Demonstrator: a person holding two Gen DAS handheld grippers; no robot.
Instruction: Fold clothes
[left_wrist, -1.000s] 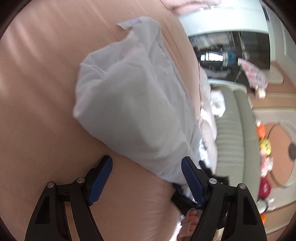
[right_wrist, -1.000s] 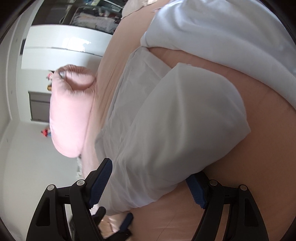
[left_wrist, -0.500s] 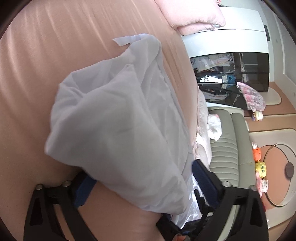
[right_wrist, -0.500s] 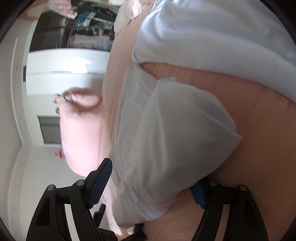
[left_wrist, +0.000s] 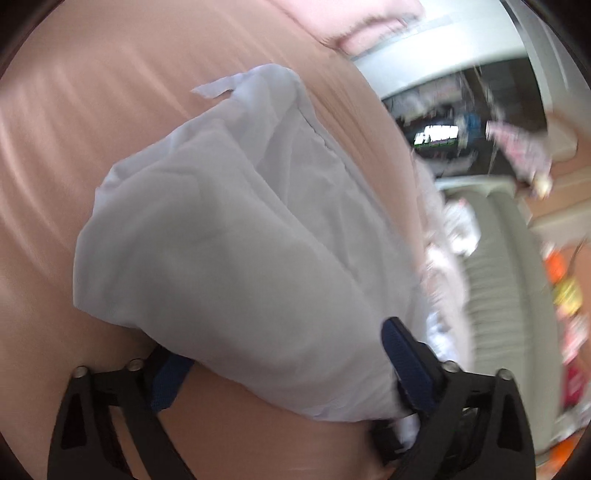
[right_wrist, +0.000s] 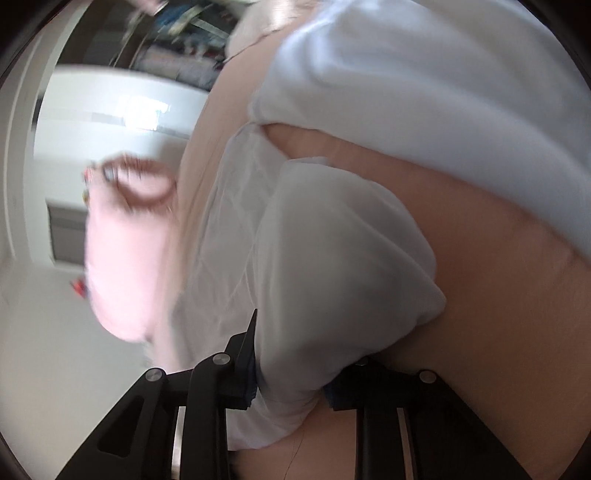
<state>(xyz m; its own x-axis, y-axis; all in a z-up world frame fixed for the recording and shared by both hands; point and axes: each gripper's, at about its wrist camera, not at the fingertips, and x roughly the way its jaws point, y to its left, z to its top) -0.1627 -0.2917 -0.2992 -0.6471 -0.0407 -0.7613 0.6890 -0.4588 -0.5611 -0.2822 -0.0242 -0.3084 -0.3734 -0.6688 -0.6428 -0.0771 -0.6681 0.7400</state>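
Seen nearest, in the right wrist view, the right hand-held gripper (right_wrist: 291, 373) clenched on a bunched near end of the white garment (right_wrist: 332, 266), jaws just narrowed, cloth pinched between them. In the left wrist view, the left hand-held gripper (left_wrist: 288, 362) set wide, jaws just closing in from their widest, the same garment's (left_wrist: 236, 258) near edge draped between and over the blue pads (left_wrist: 406, 362); whether those pads pressed on the cloth could not be told, so judged as released rather than grasping. Just ahead of both, the garment heaped in a puffy, doubled-over mound on the pink bed (left_wrist: 92, 129), a flatter creased layer showing beneath and beyond it, a small tab sticking out at the far end. Farther ahead in the right view, a larger white cloth (right_wrist: 424, 74) spread across the bed, apart from the mound; off to the left, a pink pillow (right_wrist: 122, 251). Judged as partway: one fold seemingly made, but loose and uneven; smoothing, squaring the edges and at least one further fold still left, the larger white cloth apparently untouched.
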